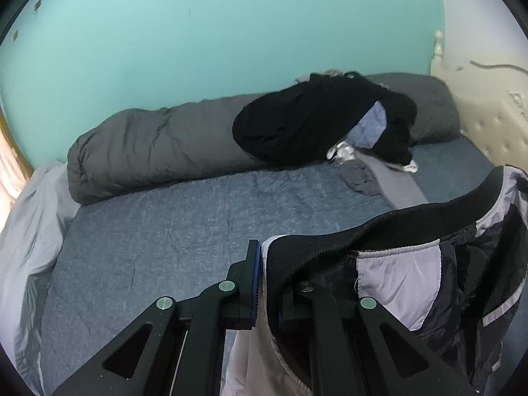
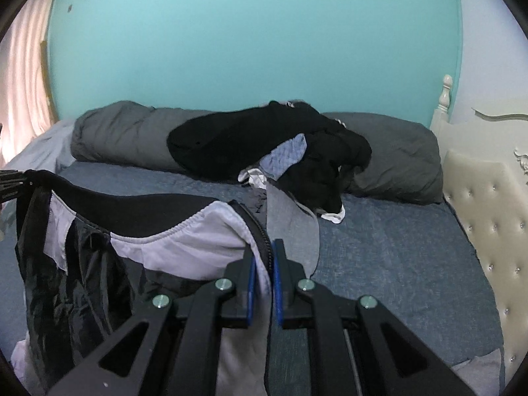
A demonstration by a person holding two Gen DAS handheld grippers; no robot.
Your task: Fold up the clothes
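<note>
A black, grey and lilac jacket with a black ribbed collar hangs stretched between my two grippers above the bed. My left gripper is shut on one end of its collar edge. My right gripper is shut on the other end, by the zipper, with the jacket hanging to its left. The left gripper's fingers show at the far left edge of the right wrist view. A pile of black, blue and white clothes lies at the back of the bed, also in the right wrist view.
The bed has a blue-grey sheet. A rolled grey duvet and a grey pillow lie along the turquoise wall. A cream tufted headboard stands at the right. A white sheet bunches at the left.
</note>
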